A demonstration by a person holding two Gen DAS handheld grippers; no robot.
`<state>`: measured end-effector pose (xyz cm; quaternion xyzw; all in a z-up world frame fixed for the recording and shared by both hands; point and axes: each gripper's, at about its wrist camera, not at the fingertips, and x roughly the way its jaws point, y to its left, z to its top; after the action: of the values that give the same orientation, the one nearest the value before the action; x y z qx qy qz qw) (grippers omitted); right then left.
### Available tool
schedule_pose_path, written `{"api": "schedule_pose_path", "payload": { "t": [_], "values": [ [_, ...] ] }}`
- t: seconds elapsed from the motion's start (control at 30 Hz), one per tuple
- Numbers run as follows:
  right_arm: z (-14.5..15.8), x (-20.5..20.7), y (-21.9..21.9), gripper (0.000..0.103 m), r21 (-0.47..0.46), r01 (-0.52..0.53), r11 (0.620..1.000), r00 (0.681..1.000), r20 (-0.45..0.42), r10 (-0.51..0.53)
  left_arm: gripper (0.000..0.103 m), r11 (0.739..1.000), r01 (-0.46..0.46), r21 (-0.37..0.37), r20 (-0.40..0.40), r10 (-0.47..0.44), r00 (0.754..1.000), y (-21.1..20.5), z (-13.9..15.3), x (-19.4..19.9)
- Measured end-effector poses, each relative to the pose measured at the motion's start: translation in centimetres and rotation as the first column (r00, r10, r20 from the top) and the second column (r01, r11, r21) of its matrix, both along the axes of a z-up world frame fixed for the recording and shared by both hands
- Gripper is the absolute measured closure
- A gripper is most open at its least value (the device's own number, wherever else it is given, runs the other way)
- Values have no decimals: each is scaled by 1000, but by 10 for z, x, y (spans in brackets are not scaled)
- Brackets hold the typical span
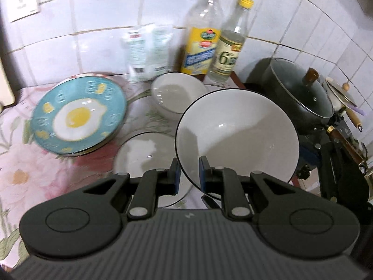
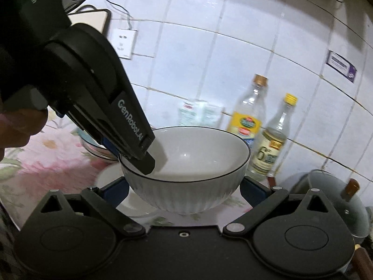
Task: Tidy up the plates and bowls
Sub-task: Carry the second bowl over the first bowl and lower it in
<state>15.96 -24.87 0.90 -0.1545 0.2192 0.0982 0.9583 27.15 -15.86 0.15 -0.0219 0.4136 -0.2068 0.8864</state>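
Note:
My left gripper [image 1: 189, 173] is shut on the rim of a white bowl with a thin black rim [image 1: 237, 137] and holds it tilted above the counter. In the right wrist view the same bowl [image 2: 186, 170] hangs in the air between my right gripper's wide-open fingers [image 2: 184, 190], which do not clamp it; the left gripper [image 2: 139, 154] pinches its near-left rim. A second white bowl [image 1: 177, 93] stands near the back. A white plate [image 1: 144, 156] lies below the held bowl. A teal fried-egg plate [image 1: 79, 114] sits on another plate at the left.
Two bottles [image 1: 202, 32] [image 1: 229, 44] and a white packet [image 1: 149, 49] stand against the tiled wall. A dark pot with a glass lid [image 1: 300, 93] sits at the right, with wooden-handled utensils [image 1: 345, 144] beside it. A floral cloth [image 1: 28, 168] covers the counter.

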Motion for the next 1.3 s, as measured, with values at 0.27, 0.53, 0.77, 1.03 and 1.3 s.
{"api": "schedule_pose_path", "payload": {
  "t": [0.27,0.53,0.77,1.03,1.3],
  "values": [
    [-10,19,30,1,63,-61,996,996,-66,65,89,997,-76,9,-23,76,997,44,-13,0],
    [-29,45,39,1,115,-65,991,982,-167,84,88,997,-82,-1,-63,82,995,60,-40,21],
    [-42,62,42,1,129,-70,989,972,-216,97,88,995,-95,-26,-105,92,990,67,-58,41],
    [-50,76,40,0,119,-99,988,959,-254,127,88,996,-84,-6,-113,83,990,63,-70,53],
    [-52,80,39,0,60,-143,988,946,-286,154,88,998,-68,12,-93,69,993,60,-73,56]
  ]
}}
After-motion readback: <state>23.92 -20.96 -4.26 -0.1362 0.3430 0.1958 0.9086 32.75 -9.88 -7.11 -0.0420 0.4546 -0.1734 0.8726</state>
